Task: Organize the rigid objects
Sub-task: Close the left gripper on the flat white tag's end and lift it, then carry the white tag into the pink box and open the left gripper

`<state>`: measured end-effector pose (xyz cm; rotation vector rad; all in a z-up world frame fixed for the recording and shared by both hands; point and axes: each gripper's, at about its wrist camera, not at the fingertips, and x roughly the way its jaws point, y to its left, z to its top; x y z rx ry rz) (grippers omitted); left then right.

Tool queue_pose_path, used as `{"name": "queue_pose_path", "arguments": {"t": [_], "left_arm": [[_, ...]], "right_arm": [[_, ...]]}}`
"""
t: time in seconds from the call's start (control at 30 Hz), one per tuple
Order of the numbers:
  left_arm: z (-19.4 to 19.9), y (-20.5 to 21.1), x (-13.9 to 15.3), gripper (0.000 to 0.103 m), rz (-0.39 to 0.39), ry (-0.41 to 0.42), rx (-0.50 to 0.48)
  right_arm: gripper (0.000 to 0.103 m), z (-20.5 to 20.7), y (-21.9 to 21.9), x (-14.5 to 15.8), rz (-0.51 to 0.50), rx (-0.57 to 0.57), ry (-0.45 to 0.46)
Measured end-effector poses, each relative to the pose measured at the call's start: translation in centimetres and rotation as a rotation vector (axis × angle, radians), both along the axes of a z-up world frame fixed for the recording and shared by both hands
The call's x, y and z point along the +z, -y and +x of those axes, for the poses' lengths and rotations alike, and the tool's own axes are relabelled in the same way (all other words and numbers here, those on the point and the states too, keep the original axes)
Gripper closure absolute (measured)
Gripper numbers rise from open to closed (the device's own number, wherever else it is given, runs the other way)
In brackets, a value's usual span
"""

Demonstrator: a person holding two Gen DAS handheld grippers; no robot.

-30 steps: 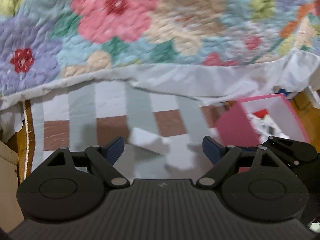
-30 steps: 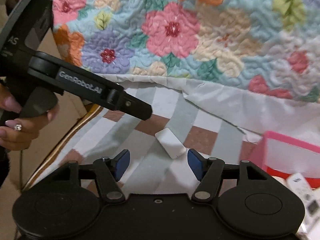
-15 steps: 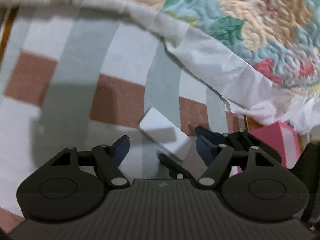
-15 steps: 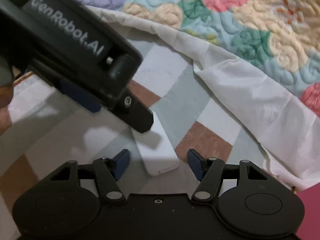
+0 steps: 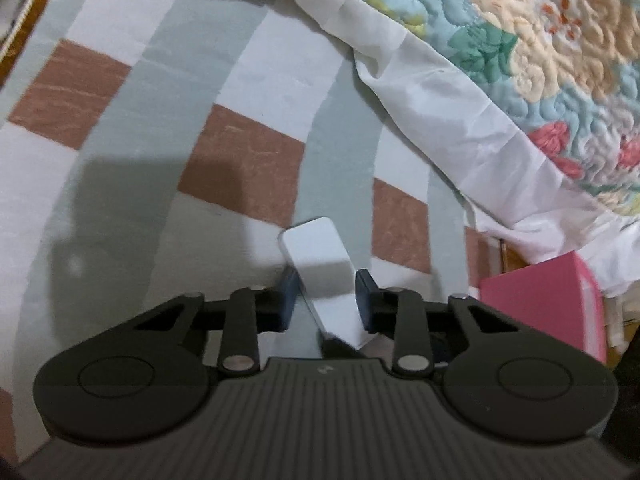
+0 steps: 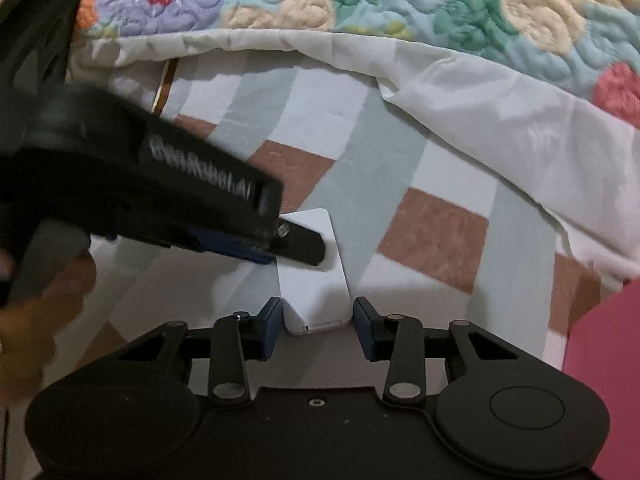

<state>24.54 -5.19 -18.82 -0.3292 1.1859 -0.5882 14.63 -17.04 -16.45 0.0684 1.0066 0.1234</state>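
On the checked bedsheet [image 5: 168, 92] of grey, white and brown squares lies a flat white rectangular block [image 5: 320, 264], and both grippers are at it. Seen from the left wrist, the left gripper [image 5: 325, 300] has its blue pads [image 5: 289, 296] set on either side of the block's near part, narrowed to about the block's width; the left pad looks to touch the edge, but whether the grip is firm I cannot tell. Seen from the right wrist, the right gripper [image 6: 316, 320] brackets the block's [image 6: 316, 280] near end, which has a small slot in it, and each pad stands just beside a long edge with a sliver of gap, so it is narrow but not clamped. From the left of that view the left gripper [image 6: 280, 244] reaches across the block's far half. A floral quilt [image 6: 400, 4] with a white border lies on the far side, and a pink box [image 5: 548, 304] sits at the near right.
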Motion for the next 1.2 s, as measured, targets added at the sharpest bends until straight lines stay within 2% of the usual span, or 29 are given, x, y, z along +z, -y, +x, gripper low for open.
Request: {"name": "queue_pose_path", "arguments": {"t": [0.13, 0.2, 0.27, 0.3, 0.43, 0.63, 0.87, 0.93, 1.0, 1.1, 1.17, 1.2], "left_arm": [[0.2, -0.1, -0.1, 0.074, -0.006, 0.001, 0.002], [0.5, -0.2, -0.2, 0.074, -0.016, -0.013, 0.005], [0.7, -0.5, -0.3, 0.074, -0.024, -0.023, 0.006], [0.8, -0.5, -0.4, 0.074, -0.029, -0.031, 0.007], [0.9, -0.7, -0.4, 0.070, -0.045, -0.058, 0.008], [0.0, 0.0, -0.2, 0.070, -0.040, -0.072, -0.020], [-1.4, 0.1, 0.7, 0.068, -0.044, -0.067, -0.069], [-1.8, 0.1, 1.1, 0.062, -0.040, -0.072, -0.084], [-2.5, 0.2, 1.7, 0.062, -0.030, -0.046, -0.090], [-3.4, 0.0, 2.6, 0.067, -0.041, -0.021, -0.091], [-3.8, -0.2, 3.4, 0.072, -0.052, -0.005, -0.090], [-4.2, -0.3, 4.0, 0.079, -0.053, 0.009, -0.091]], "right_arm": [[0.053, 0.5, -1.4, -0.2, -0.127, 0.146, 0.026], [0.050, 1.0, -1.1, -0.4, -0.115, 0.154, 0.031], [0.051, 1.7, -0.3, -0.6, -0.047, 0.115, 0.022], [0.058, 1.9, -0.1, -0.6, -0.033, 0.094, 0.023], [0.059, 1.6, -0.5, -0.5, -0.034, 0.050, 0.013], [0.059, 0.7, -0.1, -0.6, 0.002, -0.022, 0.007], [0.059, -0.8, 0.1, 0.4, 0.025, -0.062, 0.046], [0.059, -1.2, 0.1, 1.0, 0.034, -0.066, 0.059], [0.059, -1.9, 0.2, 1.7, 0.052, -0.080, 0.071], [0.059, -2.9, 0.0, 2.6, 0.062, -0.079, 0.091], [0.059, -3.6, 0.1, 3.2, 0.063, -0.090, 0.106], [0.059, -4.0, 0.2, 3.6, 0.069, -0.098, 0.114]]}}
